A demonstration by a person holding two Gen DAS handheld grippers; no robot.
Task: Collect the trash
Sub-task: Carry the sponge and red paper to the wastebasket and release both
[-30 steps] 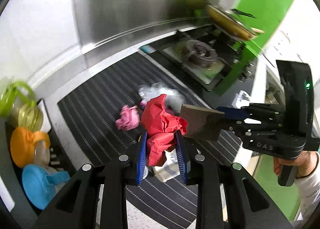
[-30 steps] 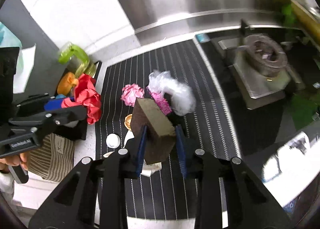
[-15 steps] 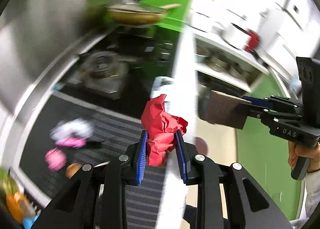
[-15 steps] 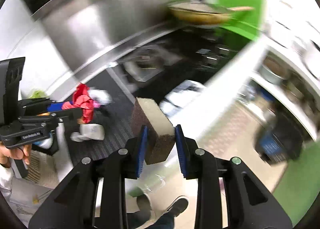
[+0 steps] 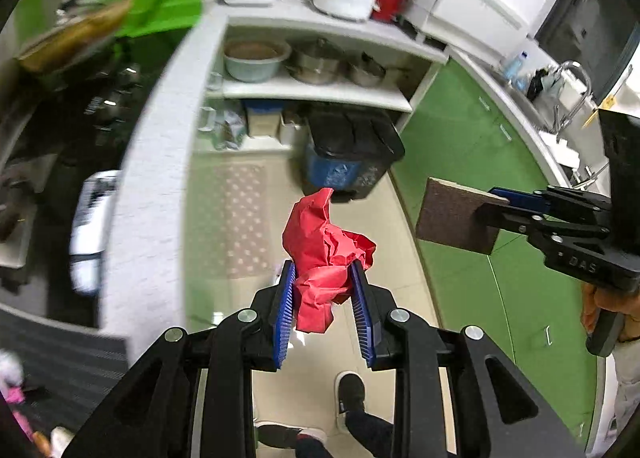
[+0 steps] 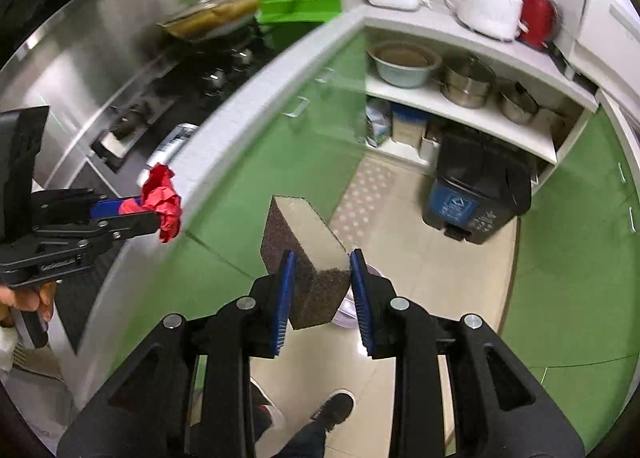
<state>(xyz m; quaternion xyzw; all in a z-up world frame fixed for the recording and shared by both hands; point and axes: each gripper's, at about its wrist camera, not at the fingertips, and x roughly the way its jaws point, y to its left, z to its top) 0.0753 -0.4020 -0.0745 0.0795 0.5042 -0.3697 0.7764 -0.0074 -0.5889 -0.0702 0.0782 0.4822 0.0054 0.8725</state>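
Right wrist: right hand-held gripper (image 6: 322, 290) clamps sponge (image 6: 306, 254) (long axis pointing away); left hand-held gripper (image 5: 323, 300) pinches red paper (image 5: 324, 254).

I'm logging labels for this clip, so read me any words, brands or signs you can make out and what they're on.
"DAS": on the body of the right claw, in the left wrist view.
Recycling sign: white on the blue front of the bin; the print beside it is too small to read.
Lettering on the left claw body: too blurred to read.

Tiled floor (image 5: 404, 226), bin (image 5: 352, 154), dotted mat (image 5: 240, 218)
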